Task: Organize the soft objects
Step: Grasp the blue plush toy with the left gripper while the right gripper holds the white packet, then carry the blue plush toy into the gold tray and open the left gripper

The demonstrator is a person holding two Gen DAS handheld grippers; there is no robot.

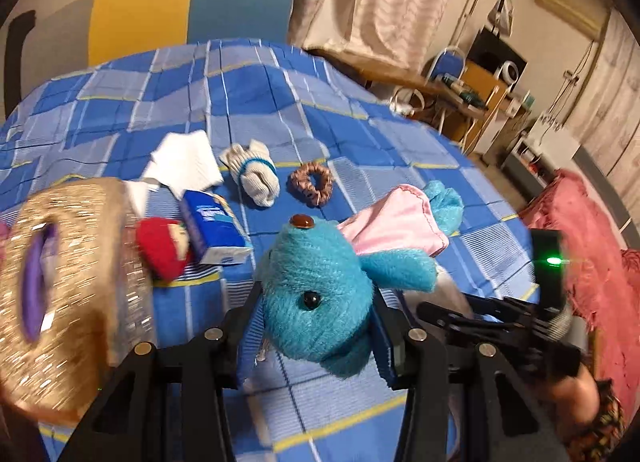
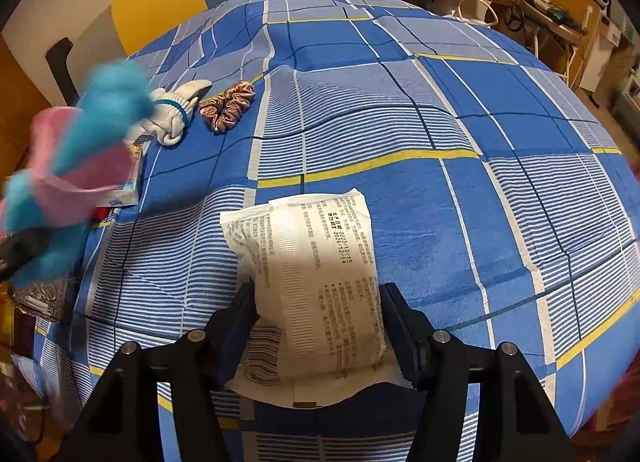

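Centrally, blue plush toy [image 1: 320,302] gripped, bedspread [image 2: 460,198] open rightward

Blue plush toy [image 1: 320,302] — in left gripper [image 1: 318,314]

Warm, dim indoor light. Fisheye views bend and darken at the corners. The gold box [image 1: 68,290] and blue plush toy [image 2: 76,150] smear with motion blur; a green lamp [image 1: 554,261] flares.

The bed's [image 2: 460,222] right half lies open; glove [image 1: 252,174], scrunchie [image 1: 312,184], tissue pack [image 1: 214,228] and gold box [image 1: 68,282] crowd its left.
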